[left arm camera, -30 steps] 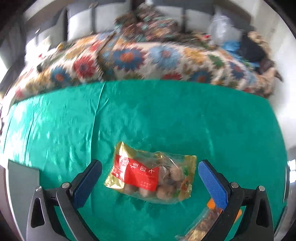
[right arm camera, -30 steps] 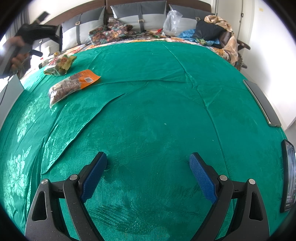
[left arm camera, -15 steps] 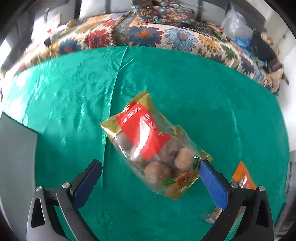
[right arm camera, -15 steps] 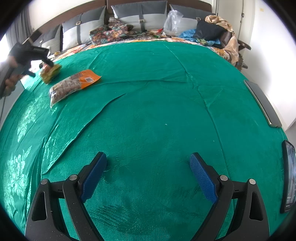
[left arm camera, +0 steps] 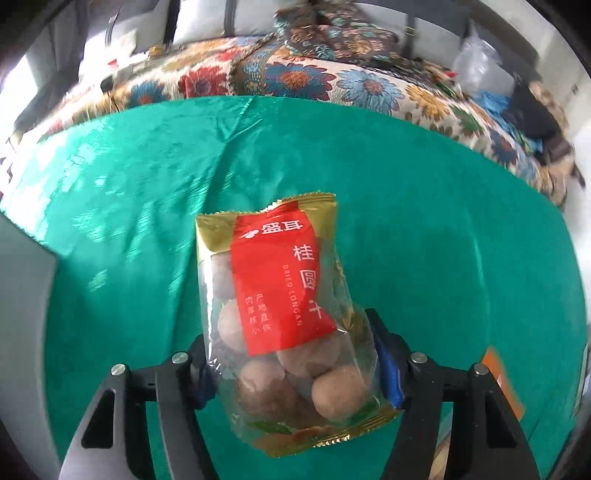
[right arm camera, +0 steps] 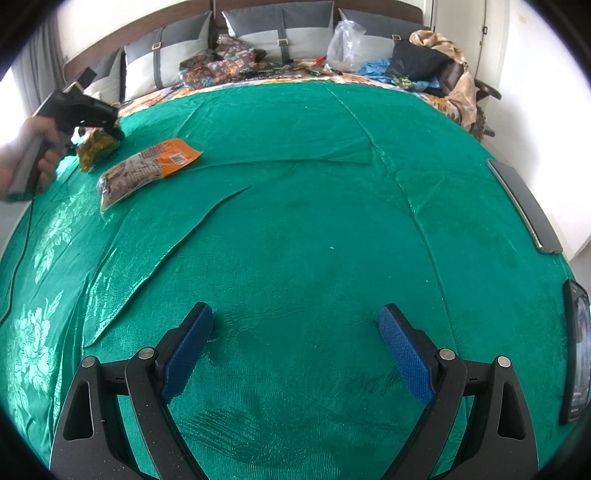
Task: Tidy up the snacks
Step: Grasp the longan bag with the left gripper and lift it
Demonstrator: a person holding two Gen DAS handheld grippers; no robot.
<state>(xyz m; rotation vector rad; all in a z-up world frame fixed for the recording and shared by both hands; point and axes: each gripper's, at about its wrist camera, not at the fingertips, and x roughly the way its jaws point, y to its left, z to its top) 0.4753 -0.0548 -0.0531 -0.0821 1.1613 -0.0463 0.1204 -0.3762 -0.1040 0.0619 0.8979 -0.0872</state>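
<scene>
A clear bag of dried longan [left arm camera: 284, 302], with a red label and gold ends, lies on the green bedspread [left arm camera: 443, 240]. My left gripper [left arm camera: 291, 354] is over its lower half and its jaws are closing, with both blue pads against the bag's sides. The right wrist view shows that gripper [right arm camera: 107, 125] at the far left, held by a hand [right arm camera: 33, 147] and down on the bag [right arm camera: 98, 147]. An orange snack packet [right arm camera: 147, 171] lies just right of it. My right gripper [right arm camera: 295, 325] hovers open over bare green cloth, nothing between its fingers.
A floral blanket [left arm camera: 295, 77], grey pillows [right arm camera: 280, 33], a plastic bag [right arm camera: 343, 44] and piled clothes [right arm camera: 424, 62] sit at the bed's far end. Two dark flat devices [right arm camera: 524, 206] [right arm camera: 576, 350] lie along the right edge. The orange packet [left arm camera: 502, 384] is beside my left gripper.
My left gripper has come down over the longan bag and its jaws have narrowed from wide apart onto the bag's sides. The right gripper has stayed still.
</scene>
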